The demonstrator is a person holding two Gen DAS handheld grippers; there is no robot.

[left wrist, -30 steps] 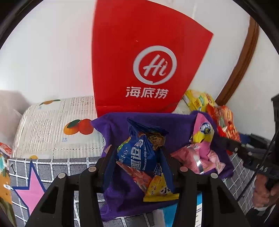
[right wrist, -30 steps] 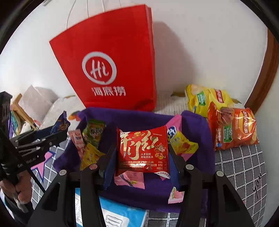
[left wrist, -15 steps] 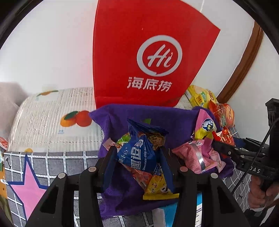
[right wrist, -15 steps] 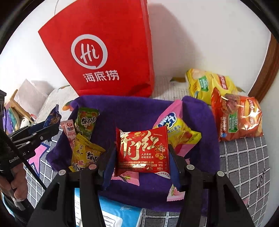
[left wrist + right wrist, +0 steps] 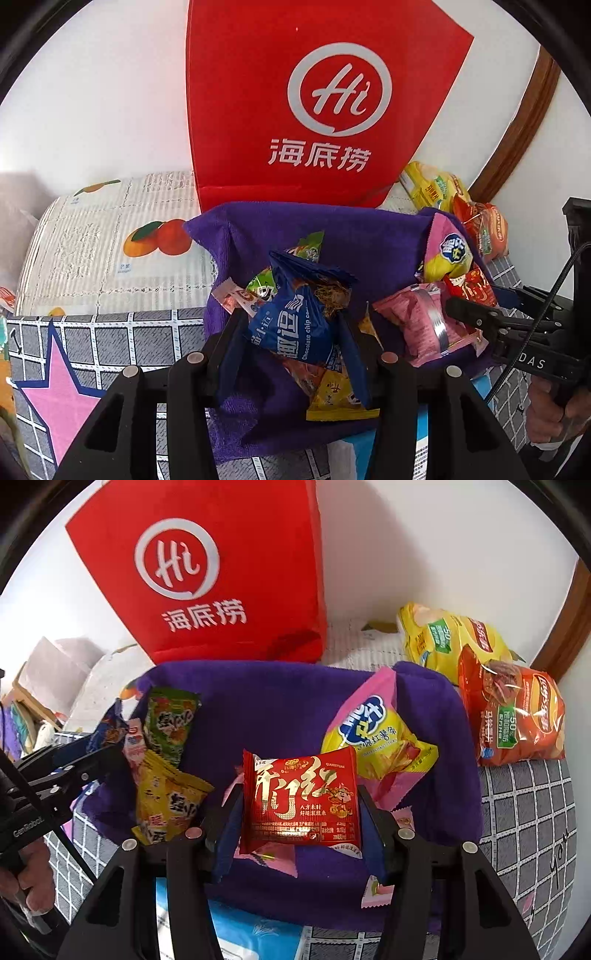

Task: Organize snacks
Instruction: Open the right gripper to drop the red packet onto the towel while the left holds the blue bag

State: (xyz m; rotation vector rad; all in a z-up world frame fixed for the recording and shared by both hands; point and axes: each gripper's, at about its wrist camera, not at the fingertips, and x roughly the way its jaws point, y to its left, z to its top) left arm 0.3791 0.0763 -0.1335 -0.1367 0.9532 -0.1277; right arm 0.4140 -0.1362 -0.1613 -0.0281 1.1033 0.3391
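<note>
My left gripper [image 5: 290,314] is shut on a blue chocolate chip cookie packet [image 5: 295,332], held over the left side of the purple cloth-lined bin [image 5: 369,236]. My right gripper [image 5: 299,794] is shut on a red snack packet [image 5: 301,801] with gold lettering, low over the middle of the same bin [image 5: 277,701]. Inside lie a pink and yellow chip packet [image 5: 376,738], a green packet [image 5: 170,716], a yellow packet [image 5: 166,801] and small pink sachets. Each gripper shows at the edge of the other's view.
A tall red paper bag [image 5: 221,572] stands against the wall behind the bin. A yellow chip bag [image 5: 450,638] and an orange one [image 5: 513,716] lie at the right. A blue pack [image 5: 255,934] sits in front. The grey checked cloth [image 5: 524,812] covers the table.
My right gripper has sunk toward the bin with the red packet still in it. The left gripper has tilted slightly and kept its place with the blue packet.
</note>
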